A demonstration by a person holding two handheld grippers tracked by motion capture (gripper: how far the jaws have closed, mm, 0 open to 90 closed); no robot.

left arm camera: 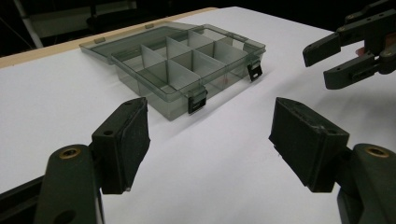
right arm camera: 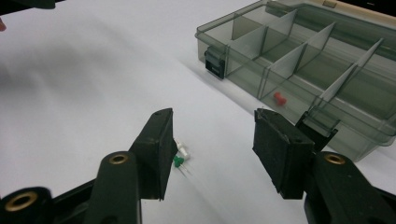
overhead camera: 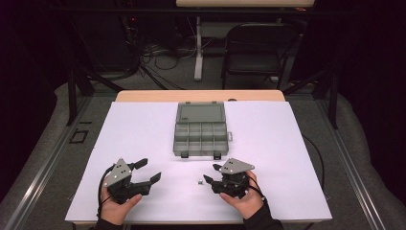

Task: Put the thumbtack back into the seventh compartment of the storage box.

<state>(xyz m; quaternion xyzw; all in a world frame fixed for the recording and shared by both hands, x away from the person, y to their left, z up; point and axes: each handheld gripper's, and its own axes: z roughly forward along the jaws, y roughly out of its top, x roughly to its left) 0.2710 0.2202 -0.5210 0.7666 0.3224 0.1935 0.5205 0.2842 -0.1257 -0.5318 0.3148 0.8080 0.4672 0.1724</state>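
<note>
An open grey see-through compartment box point(overhead camera: 200, 132) lies mid-table with its lid folded back. One front compartment holds a red pushpin point(right arm camera: 279, 98). A white pushpin point(right arm camera: 183, 150) and a green pushpin point(right arm camera: 178, 161) lie loose on the white sheet, right beside the left jaw of my right gripper point(right arm camera: 212, 140). That gripper point(overhead camera: 210, 173) is open, low over the sheet in front of the box point(right arm camera: 303, 60), with the pins point(overhead camera: 199, 181) just to its left. My left gripper point(overhead camera: 149, 170) is open and holds nothing; it points toward the box point(left arm camera: 187, 60). The right gripper point(left arm camera: 327, 60) also shows in the left gripper view.
A white sheet point(overhead camera: 143, 124) covers the wooden table. Bare sheet lies left and right of the box. Beyond the table stand a black folding chair point(overhead camera: 253, 48), a white table leg point(overhead camera: 198, 48) and floor cables point(overhead camera: 158, 57).
</note>
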